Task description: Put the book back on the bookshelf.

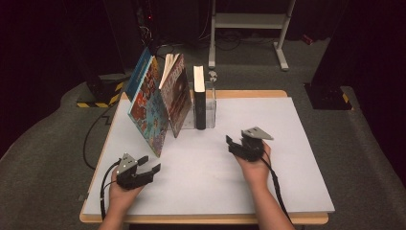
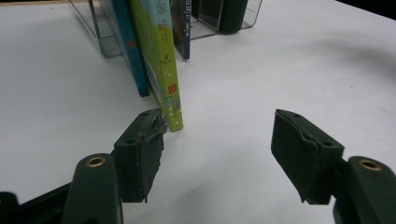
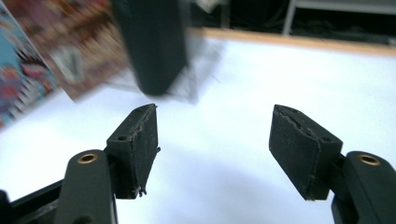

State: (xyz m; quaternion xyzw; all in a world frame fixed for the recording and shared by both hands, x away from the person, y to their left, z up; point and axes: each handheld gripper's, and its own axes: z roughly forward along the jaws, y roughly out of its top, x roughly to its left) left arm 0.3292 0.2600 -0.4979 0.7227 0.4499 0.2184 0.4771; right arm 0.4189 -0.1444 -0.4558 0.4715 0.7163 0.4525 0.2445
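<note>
Several books stand at the back of the white table [image 1: 268, 158]. A colourful picture book [image 1: 149, 112] and a red-brown one [image 1: 176, 96] lean left. A black book [image 1: 199, 100] stands upright in a clear holder [image 1: 210, 103]. My left gripper [image 1: 149, 164] is at the front left, open and empty. In the left gripper view its fingertips [image 2: 217, 135] face a yellow-green book spine [image 2: 163, 60] with a blue book [image 2: 126, 46] beside it. My right gripper [image 1: 236, 138] hovers right of centre, open and empty. The right gripper view is blurred, with the black book [image 3: 152, 42] ahead of the gripper [image 3: 215, 130].
Bare white tabletop stretches between and to the right of the grippers. A wooden edge [image 1: 201, 219] rims the table. Beyond the table stand a white metal frame [image 1: 249, 21] and a yellow-black striped base [image 1: 103, 96] on the grey floor.
</note>
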